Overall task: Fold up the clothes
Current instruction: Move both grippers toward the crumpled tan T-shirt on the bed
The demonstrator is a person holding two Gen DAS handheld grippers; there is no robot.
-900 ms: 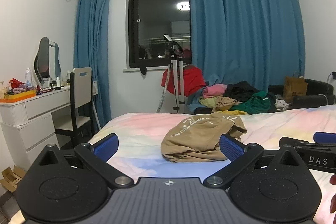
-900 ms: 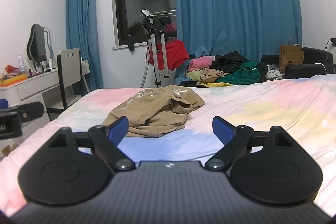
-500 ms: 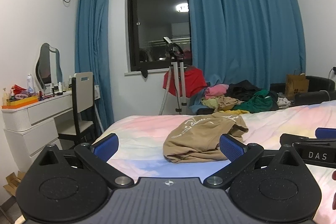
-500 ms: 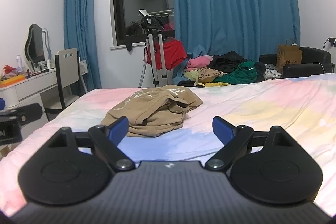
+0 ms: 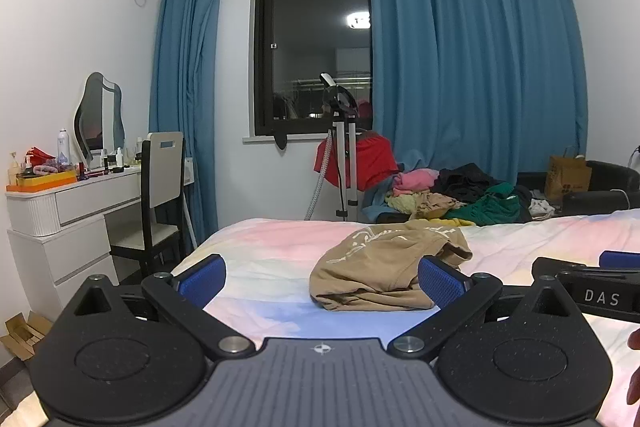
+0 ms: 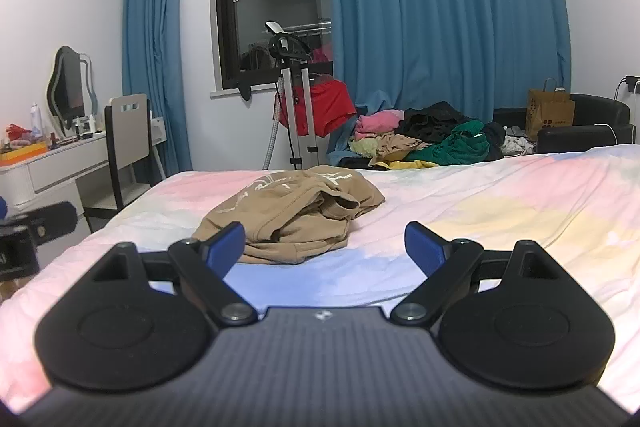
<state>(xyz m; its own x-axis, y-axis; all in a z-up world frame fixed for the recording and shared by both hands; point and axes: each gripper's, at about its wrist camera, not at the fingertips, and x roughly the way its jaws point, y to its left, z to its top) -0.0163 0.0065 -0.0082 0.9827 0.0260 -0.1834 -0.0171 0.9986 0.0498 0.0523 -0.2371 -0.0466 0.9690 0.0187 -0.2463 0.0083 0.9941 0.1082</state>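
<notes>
A crumpled tan garment (image 5: 384, 267) with white print lies bunched on the pastel bedsheet (image 5: 280, 239); it also shows in the right wrist view (image 6: 296, 219). My left gripper (image 5: 322, 277) is open and empty, held above the bed a little short of the garment. My right gripper (image 6: 325, 245) is open and empty, also short of the garment, to its right. The right gripper's body shows at the right edge of the left wrist view (image 5: 592, 291).
A pile of mixed clothes (image 5: 456, 195) lies beyond the far bed edge. A garment steamer stand (image 5: 344, 155) with a red cloth stands by the window. A white dresser (image 5: 68, 223) and chair (image 5: 160, 195) are at left. A black sofa (image 6: 588, 127) is at right.
Both grippers have tilted upward slightly, so the garment sits lower in both views. Both stay open and empty.
</notes>
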